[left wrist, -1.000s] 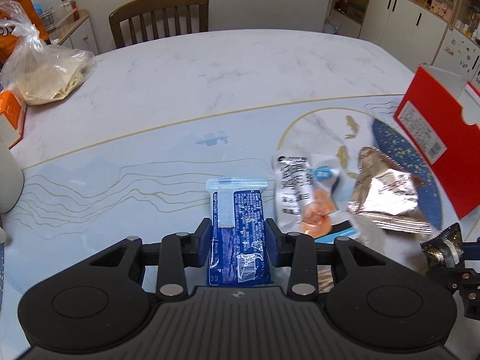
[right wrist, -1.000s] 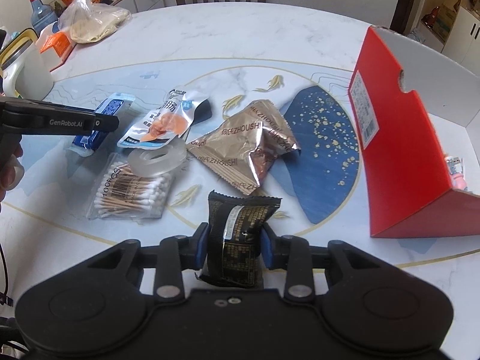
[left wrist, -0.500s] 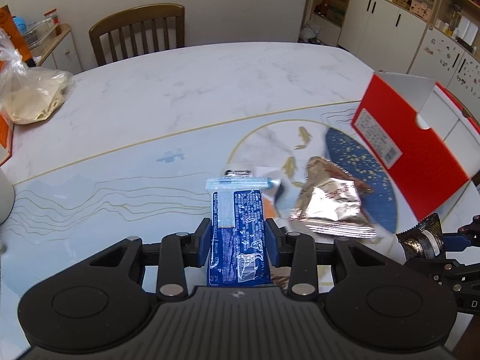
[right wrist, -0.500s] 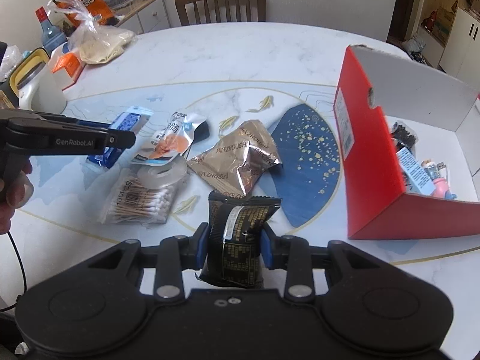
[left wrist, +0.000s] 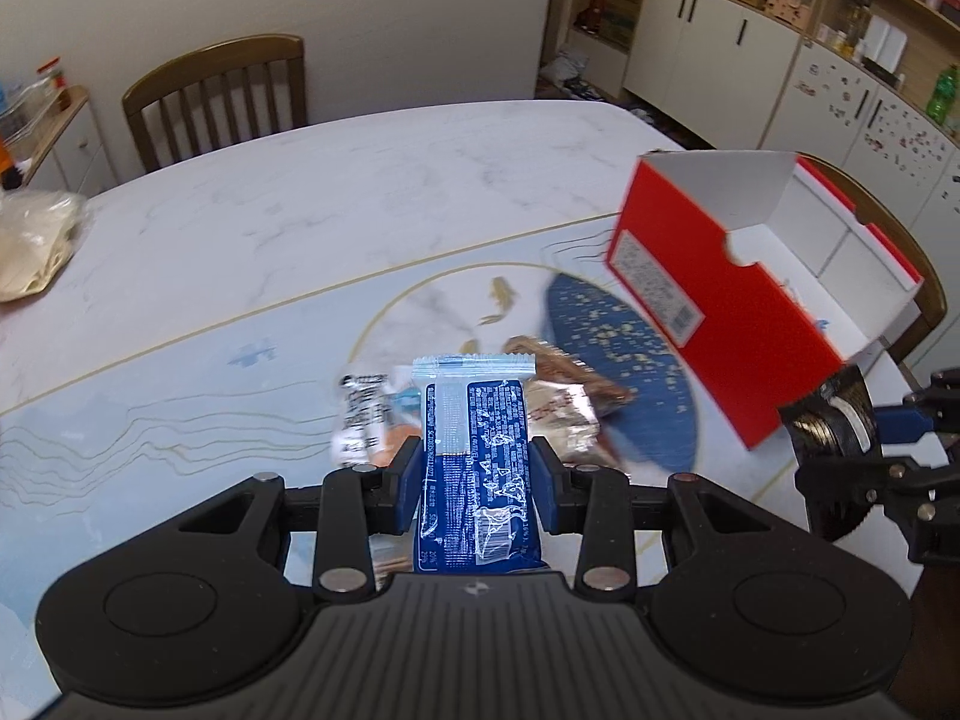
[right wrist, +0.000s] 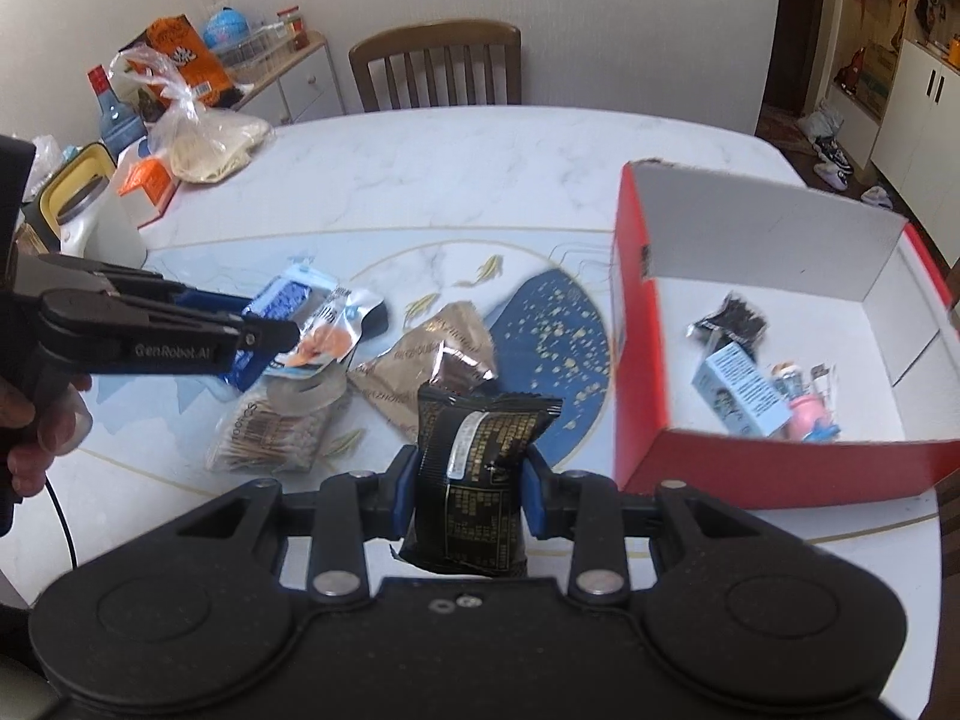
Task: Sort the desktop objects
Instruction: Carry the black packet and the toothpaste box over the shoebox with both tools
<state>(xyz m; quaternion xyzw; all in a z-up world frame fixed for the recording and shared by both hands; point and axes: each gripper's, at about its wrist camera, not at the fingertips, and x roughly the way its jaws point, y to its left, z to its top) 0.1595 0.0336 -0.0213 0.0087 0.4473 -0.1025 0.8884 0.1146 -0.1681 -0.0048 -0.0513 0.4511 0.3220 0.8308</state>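
Note:
My left gripper (left wrist: pixel 477 483) is shut on a blue snack packet (left wrist: pixel 474 468), held above the table. My right gripper (right wrist: pixel 471 495) is shut on a black snack packet (right wrist: pixel 480 468), also lifted. The red box (right wrist: pixel 780 468) stands open at the right, with a small blue carton (right wrist: pixel 741 387), a black sachet and a pink item inside. In the left wrist view the red box (left wrist: pixel 708 312) is ahead to the right, with the right gripper (left wrist: pixel 864 426) and its black packet at the far right edge. In the right wrist view the left gripper (right wrist: pixel 270 330) reaches in from the left.
On the table lie a gold foil pouch (right wrist: pixel 432 360), a white and orange sachet (right wrist: pixel 327 342), a clear tape ring (right wrist: pixel 306 390) and a cotton swab pack (right wrist: pixel 270 432). A bag, cartons and a kettle crowd the table's left end. A wooden chair (right wrist: pixel 438 66) stands behind.
Both grippers have risen and swung right toward the red box, each still holding its packet. The box's inside has come into the right wrist view.

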